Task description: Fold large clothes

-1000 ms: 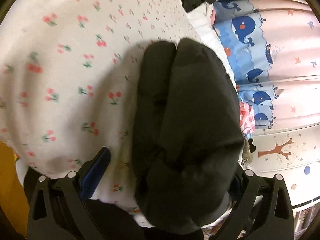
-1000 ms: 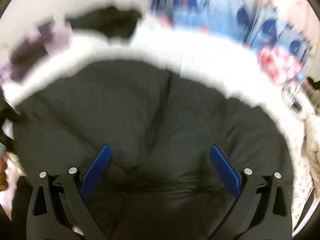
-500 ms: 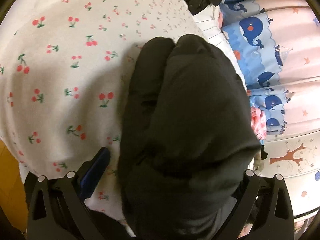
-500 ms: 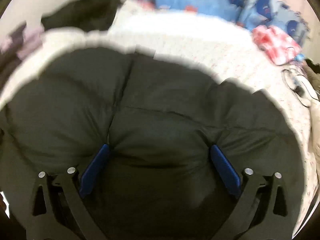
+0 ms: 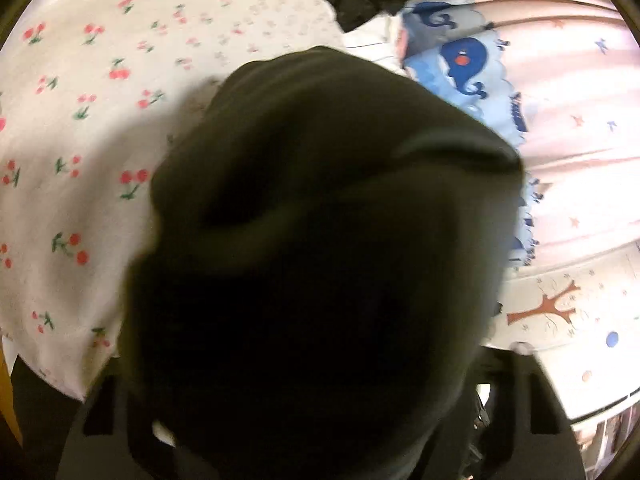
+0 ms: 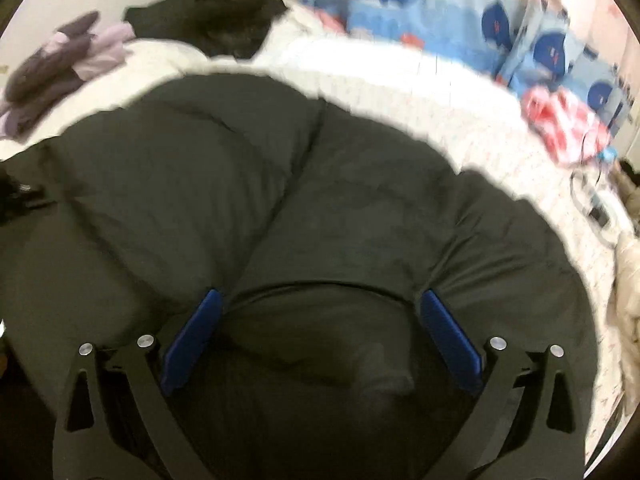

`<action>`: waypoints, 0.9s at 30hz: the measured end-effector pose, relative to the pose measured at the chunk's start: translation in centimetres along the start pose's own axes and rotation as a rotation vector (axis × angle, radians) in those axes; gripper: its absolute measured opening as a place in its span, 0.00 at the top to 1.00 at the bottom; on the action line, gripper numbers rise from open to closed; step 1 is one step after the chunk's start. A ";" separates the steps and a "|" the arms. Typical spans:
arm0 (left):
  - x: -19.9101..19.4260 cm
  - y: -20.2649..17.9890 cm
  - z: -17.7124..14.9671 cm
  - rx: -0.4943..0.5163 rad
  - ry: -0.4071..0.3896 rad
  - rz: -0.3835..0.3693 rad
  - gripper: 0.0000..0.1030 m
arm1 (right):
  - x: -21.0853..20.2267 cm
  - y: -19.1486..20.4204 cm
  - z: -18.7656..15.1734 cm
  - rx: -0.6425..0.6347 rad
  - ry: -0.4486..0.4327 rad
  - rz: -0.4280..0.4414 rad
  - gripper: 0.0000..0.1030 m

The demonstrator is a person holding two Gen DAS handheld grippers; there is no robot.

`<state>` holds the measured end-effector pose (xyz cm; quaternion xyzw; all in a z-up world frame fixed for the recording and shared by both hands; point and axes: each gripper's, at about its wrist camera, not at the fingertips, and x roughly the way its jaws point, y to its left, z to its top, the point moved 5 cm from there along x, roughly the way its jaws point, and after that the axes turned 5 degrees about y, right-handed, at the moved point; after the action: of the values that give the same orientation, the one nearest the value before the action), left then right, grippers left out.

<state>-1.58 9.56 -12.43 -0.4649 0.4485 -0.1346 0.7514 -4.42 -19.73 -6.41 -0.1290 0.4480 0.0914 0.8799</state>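
Coat: the puffy black coat (image 6: 320, 208) lies on the bed (image 5: 80, 160), in the middle of the cherry sheet.
Left tool (image 5: 312, 400): closing on a thick bunch of coat, to lift it.
Right tool (image 6: 320, 328): spread wide, coat bulging between, not pinched.

left gripper (image 5: 320, 420) fingertips: hidden under the black padded jacket (image 5: 320, 240)
jacket in right wrist view: cut off at the bottom edge
curtain (image 6: 440, 12): blurred

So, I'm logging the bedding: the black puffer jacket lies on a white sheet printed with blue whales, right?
Not quite. The black puffer jacket lies on a white sheet printed with red cherries, as the left wrist view shows; the whales are on the curtain behind.
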 end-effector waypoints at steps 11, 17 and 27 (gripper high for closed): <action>-0.1 -11.8 -2.6 0.345 -0.009 -0.109 0.63 | 4.4 -0.6 -1.3 0.017 0.072 0.035 0.06; 2.2 -16.6 -5.2 0.480 0.035 -0.104 0.63 | 5.3 -1.6 -1.0 0.030 0.069 0.046 0.06; 6.7 -22.9 -10.0 0.720 0.085 0.005 0.63 | -0.8 -7.4 -3.4 0.156 -0.033 0.229 0.06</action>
<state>-0.84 -12.56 1.03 -0.1635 0.4043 -0.3015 0.8479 -5.42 -27.82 -6.57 -0.0065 0.4509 0.1583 0.8784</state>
